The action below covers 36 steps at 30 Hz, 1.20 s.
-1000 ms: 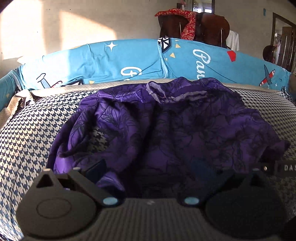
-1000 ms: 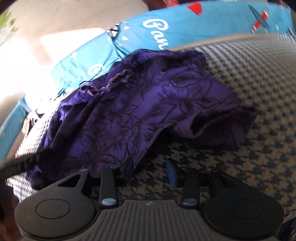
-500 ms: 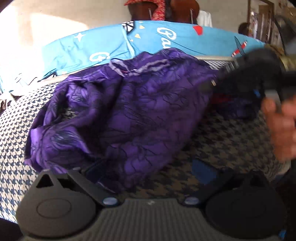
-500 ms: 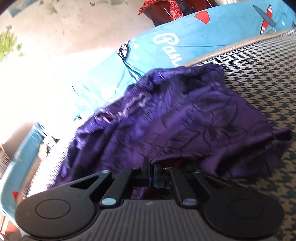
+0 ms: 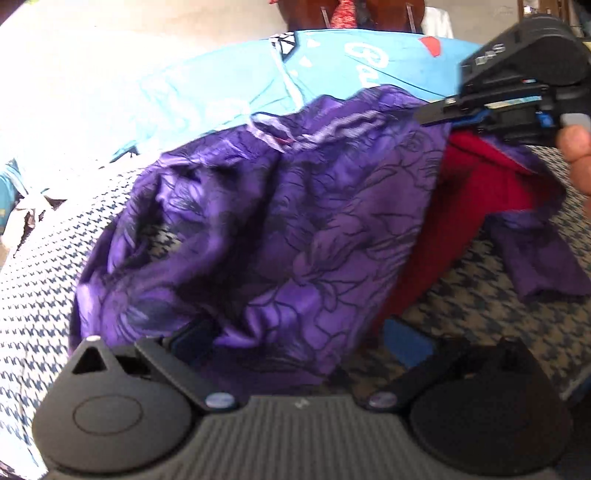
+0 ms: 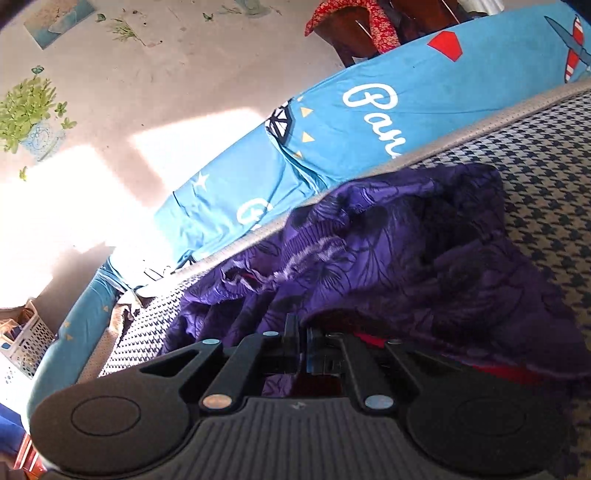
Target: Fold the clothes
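Note:
A purple garment [image 5: 295,229] with a black flower print lies crumpled on the houndstooth cover [image 5: 37,295]. Its right edge is lifted, and a red inner layer [image 5: 469,206] shows beneath it. My right gripper [image 5: 439,114] is at the upper right of the left wrist view, shut on that lifted edge, with a hand [image 5: 576,147] behind it. In the right wrist view, the right gripper [image 6: 301,347] has its jaws pressed together on purple cloth, and the garment [image 6: 406,251] spreads out ahead. My left gripper [image 5: 299,343] is open at the garment's near hem, with cloth lying between its fingers.
A blue printed cushion cover [image 6: 369,122] with white lettering runs along the back edge of the houndstooth cover [image 6: 546,155]. A dark wooden chair with a red cloth [image 6: 354,22] stands behind it. A white perforated basket [image 6: 26,339] sits on the floor at the left.
My right gripper went from open in front of the garment to shut on its edge, then lifted it and exposed the red layer. My left gripper stayed open at the near hem.

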### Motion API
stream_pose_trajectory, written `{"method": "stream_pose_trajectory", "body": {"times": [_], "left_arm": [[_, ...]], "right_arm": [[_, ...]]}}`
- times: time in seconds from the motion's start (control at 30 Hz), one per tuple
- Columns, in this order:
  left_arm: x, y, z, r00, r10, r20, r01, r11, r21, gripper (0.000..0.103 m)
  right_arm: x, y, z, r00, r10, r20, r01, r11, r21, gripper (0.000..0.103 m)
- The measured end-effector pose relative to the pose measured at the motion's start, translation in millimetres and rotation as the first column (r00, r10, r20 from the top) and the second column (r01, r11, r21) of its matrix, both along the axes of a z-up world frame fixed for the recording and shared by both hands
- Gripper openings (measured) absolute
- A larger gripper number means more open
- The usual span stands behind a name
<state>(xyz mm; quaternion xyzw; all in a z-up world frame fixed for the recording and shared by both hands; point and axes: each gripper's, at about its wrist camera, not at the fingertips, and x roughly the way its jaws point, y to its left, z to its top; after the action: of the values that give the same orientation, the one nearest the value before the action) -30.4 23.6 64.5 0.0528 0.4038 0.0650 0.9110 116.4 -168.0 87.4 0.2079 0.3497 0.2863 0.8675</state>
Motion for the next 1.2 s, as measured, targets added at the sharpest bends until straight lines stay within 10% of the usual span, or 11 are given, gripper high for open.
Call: {"method": "stream_pose_trajectory", "body": {"times": [0.57, 0.93, 1.2], "left_arm": [[54, 67, 10, 0.979, 0.203, -0.016, -0.202, 0.979, 0.028, 0.103], [52, 80, 8, 0.966, 0.258, 0.011, -0.258, 0.966, 0.015, 0.103], [52, 89, 9, 0.949, 0.315, 0.026, -0.314, 0.949, -0.033, 0.103]], "right_arm": [[8, -51, 20, 1.000, -0.007, 0.015, 0.008, 0.994, -0.107, 0.028], [-23, -83, 12, 0.999, -0.039, 0.026, 0.046, 0.938, -0.343, 0.036], [-2, -109, -11, 0.981, -0.174, -0.088, 0.131, 0.921, -0.368, 0.040]]}}
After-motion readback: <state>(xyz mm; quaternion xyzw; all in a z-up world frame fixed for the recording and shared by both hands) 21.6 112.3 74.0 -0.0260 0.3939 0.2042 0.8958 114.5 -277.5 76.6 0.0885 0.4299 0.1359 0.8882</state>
